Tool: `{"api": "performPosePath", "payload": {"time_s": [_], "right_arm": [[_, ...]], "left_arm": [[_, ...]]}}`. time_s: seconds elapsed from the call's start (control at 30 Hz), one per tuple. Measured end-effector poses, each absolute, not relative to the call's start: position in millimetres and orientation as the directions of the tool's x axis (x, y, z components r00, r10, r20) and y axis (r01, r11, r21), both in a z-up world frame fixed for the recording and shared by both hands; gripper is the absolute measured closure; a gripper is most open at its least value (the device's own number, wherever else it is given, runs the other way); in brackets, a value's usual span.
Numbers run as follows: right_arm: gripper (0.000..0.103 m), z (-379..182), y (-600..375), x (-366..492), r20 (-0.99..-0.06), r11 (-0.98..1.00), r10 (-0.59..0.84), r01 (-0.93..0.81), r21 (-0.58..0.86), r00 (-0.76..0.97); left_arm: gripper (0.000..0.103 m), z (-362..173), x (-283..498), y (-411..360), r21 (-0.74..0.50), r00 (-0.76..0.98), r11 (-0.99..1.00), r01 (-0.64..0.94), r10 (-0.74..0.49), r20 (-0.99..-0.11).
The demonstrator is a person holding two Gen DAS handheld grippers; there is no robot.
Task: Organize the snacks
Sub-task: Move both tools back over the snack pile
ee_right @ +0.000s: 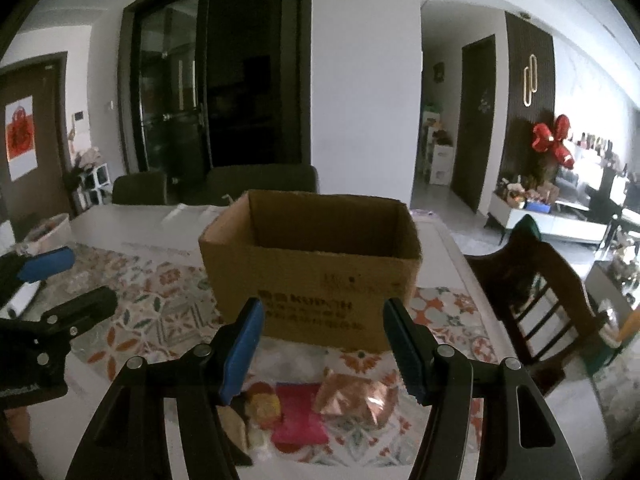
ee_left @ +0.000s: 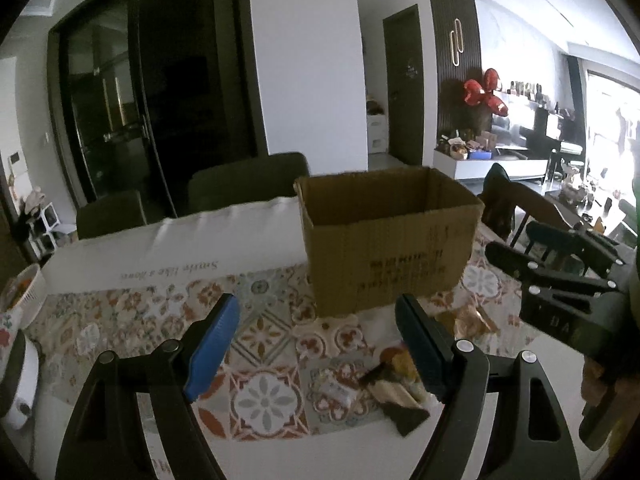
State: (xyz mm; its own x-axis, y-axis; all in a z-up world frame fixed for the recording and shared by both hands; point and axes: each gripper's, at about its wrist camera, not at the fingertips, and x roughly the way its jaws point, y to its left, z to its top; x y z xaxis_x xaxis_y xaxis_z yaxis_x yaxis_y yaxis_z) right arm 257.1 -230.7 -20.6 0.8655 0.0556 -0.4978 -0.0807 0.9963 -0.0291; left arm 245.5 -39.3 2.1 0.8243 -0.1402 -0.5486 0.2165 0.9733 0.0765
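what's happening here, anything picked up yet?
Nothing yet. A person holds a hand-held gripper in each hand over a patterned tablecloth, and both are open and empty. The left hand-held gripper and the right hand-held gripper hover in front of an open cardboard box, which looks empty as far as its inside shows. Loose snack packets lie on the table in front of the box, among them a pink packet and a copper foil packet below the right one.
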Motion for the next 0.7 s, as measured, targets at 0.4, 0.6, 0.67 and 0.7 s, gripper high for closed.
{"api": "performPosePath", "payload": {"time_s": [0.4,0.6,0.67,0.7], "right_arm": [[0.041,-68,-234,234,-0.558,0.992,0.061,-0.113,-0.058,0.827],[0.041,-96,-243,233,-0.614,0.994,0.057,-0.104,-0.041,0.787],[0.041,-102,-247,232,-0.624,0.995,0.048,-0.095,-0.043,0.78],[0.041,-104,-248,232,-0.628,0.995,0.046,-0.093,-0.042,0.777]], "left_arm": [[0.034,-59,232,-50,-0.006,0.724,0.967,0.255,-0.195,-0.662],[0.042,-91,242,-63,-0.07,0.638,0.963,0.262,-0.227,-0.736],[0.044,-99,244,-68,-0.071,0.628,0.965,0.254,-0.22,-0.747],[0.044,-102,245,-69,-0.074,0.622,0.965,0.252,-0.22,-0.752]]}}
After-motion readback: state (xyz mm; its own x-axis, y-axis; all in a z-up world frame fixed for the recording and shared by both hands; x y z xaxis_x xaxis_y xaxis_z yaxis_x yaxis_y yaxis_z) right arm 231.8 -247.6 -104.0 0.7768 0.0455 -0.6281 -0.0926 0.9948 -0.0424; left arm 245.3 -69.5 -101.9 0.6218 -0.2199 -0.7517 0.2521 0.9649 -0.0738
